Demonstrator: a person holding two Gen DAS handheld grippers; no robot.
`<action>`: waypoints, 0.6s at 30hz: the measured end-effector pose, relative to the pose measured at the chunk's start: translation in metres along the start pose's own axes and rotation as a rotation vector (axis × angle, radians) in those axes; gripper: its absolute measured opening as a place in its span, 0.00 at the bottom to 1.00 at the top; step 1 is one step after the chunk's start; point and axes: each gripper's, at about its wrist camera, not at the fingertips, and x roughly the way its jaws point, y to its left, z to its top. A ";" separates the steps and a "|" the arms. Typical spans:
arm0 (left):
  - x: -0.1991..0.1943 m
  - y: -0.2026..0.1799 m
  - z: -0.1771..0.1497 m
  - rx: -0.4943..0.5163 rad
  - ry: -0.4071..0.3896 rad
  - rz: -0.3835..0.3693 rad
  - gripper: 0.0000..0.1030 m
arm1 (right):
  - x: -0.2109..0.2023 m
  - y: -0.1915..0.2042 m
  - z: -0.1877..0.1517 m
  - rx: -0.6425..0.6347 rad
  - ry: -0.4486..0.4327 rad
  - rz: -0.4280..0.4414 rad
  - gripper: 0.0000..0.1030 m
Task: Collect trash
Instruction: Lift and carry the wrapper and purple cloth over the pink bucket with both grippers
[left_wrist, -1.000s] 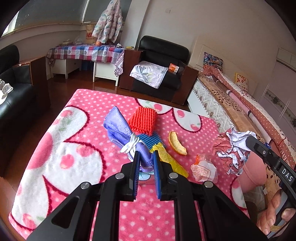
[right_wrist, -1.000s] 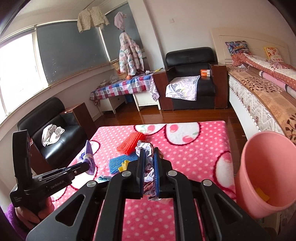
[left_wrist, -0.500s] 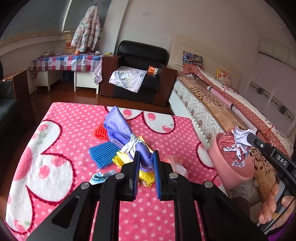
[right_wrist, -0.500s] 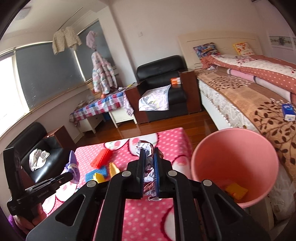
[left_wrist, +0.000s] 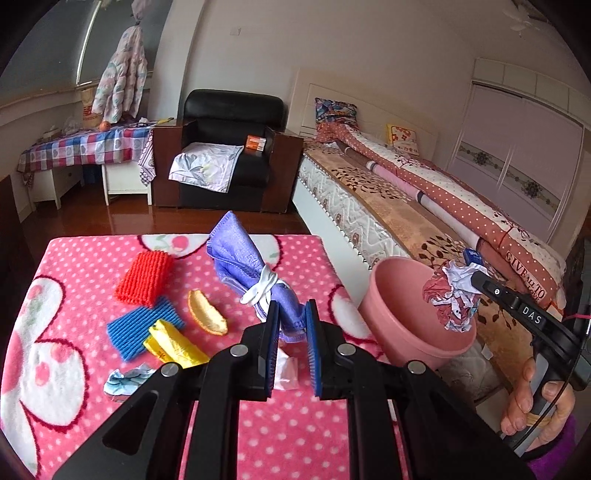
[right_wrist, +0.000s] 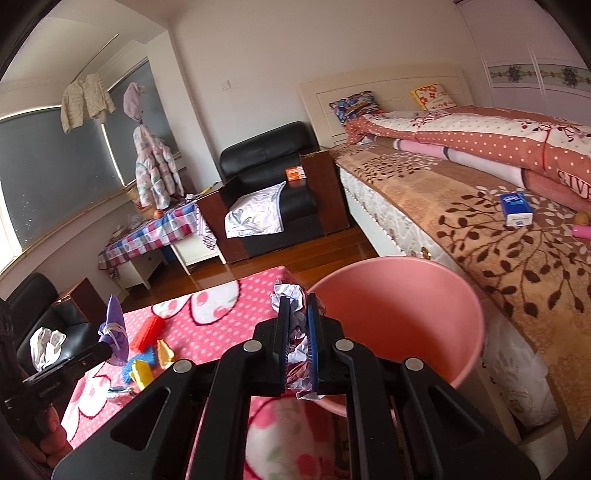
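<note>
Left gripper: clamped on purple cloth, above pink blanket.
Right gripper: clamped on crumpled paper, at rim of pink bucket.

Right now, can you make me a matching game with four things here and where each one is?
Things:
1. purple cloth
2. crumpled paper
3. pink bin
4. orange peel

Places:
A. lying on the pink blanket
B. in the left gripper
C. beside the bed
D. in the right gripper

Pairs: 1-B, 2-D, 3-C, 4-A
</note>
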 end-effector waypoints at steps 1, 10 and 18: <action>0.003 -0.006 0.001 0.011 0.000 -0.014 0.13 | 0.000 -0.003 0.000 0.003 0.002 -0.007 0.09; 0.033 -0.043 0.012 0.062 0.016 -0.117 0.13 | 0.006 -0.037 -0.005 0.042 0.034 -0.064 0.09; 0.063 -0.081 0.020 0.109 0.045 -0.212 0.13 | 0.019 -0.052 -0.012 0.061 0.076 -0.091 0.09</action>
